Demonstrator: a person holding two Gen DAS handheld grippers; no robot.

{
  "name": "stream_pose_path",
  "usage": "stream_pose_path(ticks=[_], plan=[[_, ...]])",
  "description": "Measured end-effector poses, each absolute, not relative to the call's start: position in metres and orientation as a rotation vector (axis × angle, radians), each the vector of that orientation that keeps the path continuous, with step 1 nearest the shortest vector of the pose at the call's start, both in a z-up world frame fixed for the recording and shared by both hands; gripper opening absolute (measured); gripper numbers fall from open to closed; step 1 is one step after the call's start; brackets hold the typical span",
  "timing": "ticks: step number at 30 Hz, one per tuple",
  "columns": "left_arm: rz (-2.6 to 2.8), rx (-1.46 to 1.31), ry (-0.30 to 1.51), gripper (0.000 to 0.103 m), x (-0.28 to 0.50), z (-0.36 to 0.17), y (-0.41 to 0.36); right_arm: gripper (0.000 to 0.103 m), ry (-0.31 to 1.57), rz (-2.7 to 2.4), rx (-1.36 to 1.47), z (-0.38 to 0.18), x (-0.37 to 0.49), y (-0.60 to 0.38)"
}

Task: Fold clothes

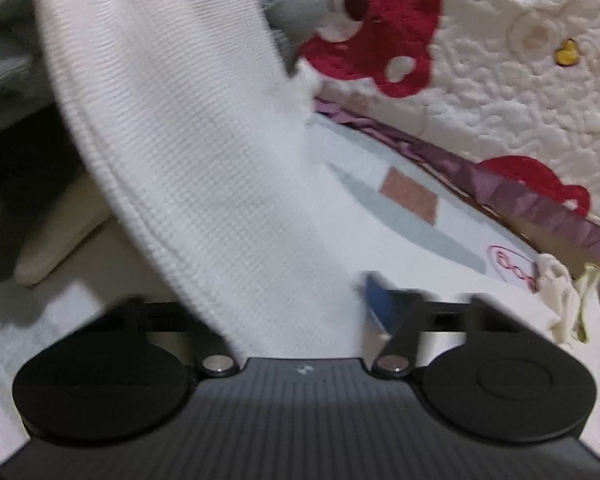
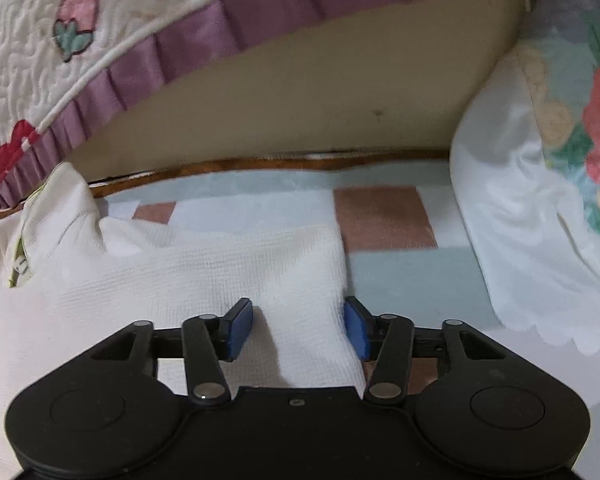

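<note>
Left tool (image 1: pixel 300 320) lifts the white garment's (image 1: pixel 188 128) hem, clenched on it; right tool (image 2: pixel 298 326) sits released, straddling the garment edge on the bed (image 2: pixel 412 280).

Left gripper (image 1: pixel 300 312): only one blue pad (image 1: pixel 376 300) visible, the other finger hidden under draped white cloth; jaw gap not determinable. Right gripper (image 2: pixel 299 330): jaws spread wide, both blue pads (image 2: pixel 240 330) visible, lowered close over white fabric.
</note>
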State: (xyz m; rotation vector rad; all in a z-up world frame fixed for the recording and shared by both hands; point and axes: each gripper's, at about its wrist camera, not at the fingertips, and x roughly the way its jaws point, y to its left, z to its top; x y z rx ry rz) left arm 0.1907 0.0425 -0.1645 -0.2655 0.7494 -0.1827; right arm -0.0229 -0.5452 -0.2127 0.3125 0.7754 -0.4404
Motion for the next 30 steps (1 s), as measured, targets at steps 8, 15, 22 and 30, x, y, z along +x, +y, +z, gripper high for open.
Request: stream_pose_path(ticks=[8, 15, 22, 30], plan=[[-0.068, -0.027, 0.58, 0.001, 0.179, -0.13, 0.039, 0.054, 0.73, -0.449, 0.26, -0.216, -0.021, -0.546], [0.03, 0.028, 0.584, 0.002, 0.183, -0.144, 0.059, 0.054, 0.737, -0.482, 0.242, -0.216, -0.018, -0.542], [0.034, -0.016, 0.647, 0.002, 0.179, -0.165, 0.07, 0.054, 0.772, -0.568, 0.057, -0.202, -0.014, -0.517], [0.054, -0.051, 0.633, 0.002, 0.174, -0.166, 0.073, 0.054, 0.641, -0.194, 0.021, -0.155, -0.023, -0.405]])
